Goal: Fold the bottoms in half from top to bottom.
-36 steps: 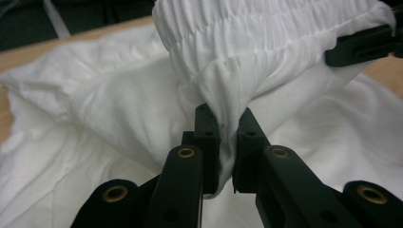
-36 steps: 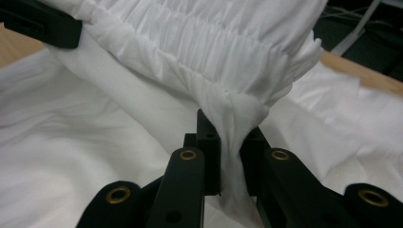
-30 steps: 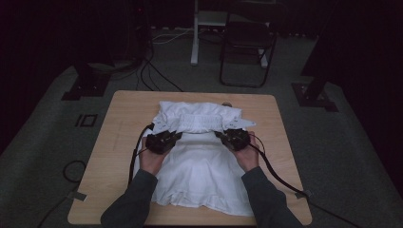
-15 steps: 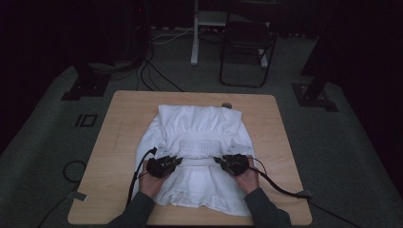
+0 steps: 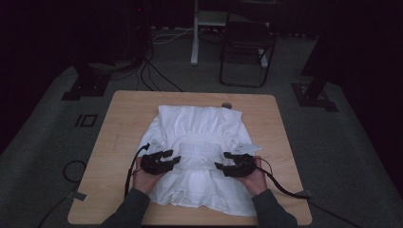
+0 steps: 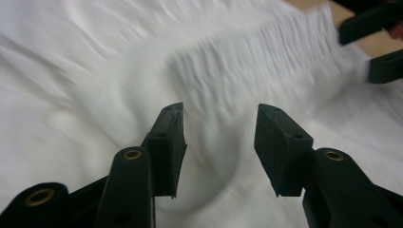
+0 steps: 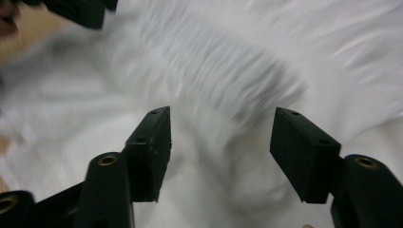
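Observation:
A white garment (image 5: 199,128) with a gathered band across its middle lies spread on the wooden table (image 5: 123,109). My left gripper (image 5: 177,159) and right gripper (image 5: 220,161) rest over the band's two ends, pointing inward at each other. In the left gripper view the left gripper (image 6: 218,137) is open, its jaws have just been opening, and the cloth (image 6: 95,71) bulges loosely below them, unpinched. In the right gripper view the right gripper (image 7: 221,142) has likewise just been opening and stands open over the pleated cloth (image 7: 285,47).
A small round object (image 5: 226,105) sits at the table's far edge beside the garment. Beyond the table stand a dark folding chair (image 5: 247,47) and a white post (image 5: 195,33). Cables trail from both grippers over the table's near edge.
Both grippers drew the gathered band toward the person, laying the bunched far part flat. Their jaws then opened and let go of the cloth.

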Available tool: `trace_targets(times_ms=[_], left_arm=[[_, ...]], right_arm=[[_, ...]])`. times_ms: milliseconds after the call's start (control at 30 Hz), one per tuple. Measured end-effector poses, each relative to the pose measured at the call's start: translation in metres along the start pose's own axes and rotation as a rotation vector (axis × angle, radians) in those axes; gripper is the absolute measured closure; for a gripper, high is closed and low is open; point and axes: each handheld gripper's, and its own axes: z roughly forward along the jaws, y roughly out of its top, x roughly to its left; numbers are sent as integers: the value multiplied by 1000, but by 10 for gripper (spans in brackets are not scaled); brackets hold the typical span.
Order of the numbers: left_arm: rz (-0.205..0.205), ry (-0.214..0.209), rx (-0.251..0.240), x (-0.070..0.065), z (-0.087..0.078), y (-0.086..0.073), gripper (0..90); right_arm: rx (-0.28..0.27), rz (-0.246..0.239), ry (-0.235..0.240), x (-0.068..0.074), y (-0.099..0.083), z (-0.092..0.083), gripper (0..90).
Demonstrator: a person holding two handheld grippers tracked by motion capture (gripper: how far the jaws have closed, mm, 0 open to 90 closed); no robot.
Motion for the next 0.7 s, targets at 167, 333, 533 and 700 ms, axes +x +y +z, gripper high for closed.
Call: trace_targets(times_ms=[167,333,533,700], left_arm=[[-22,25,12,16,18,16,862],[-31,32,108,24,55,19,899],[-60,16,142,25,71,9,892],[-14,-19,105,10,55,2,853]], right_arm=[[-38,93,-92,-25,13,0,849],[53,141,-136,-47,14,41,855],[81,157,-83,-52,9,64,820],[47,102,-37,-43,7,47,784]])
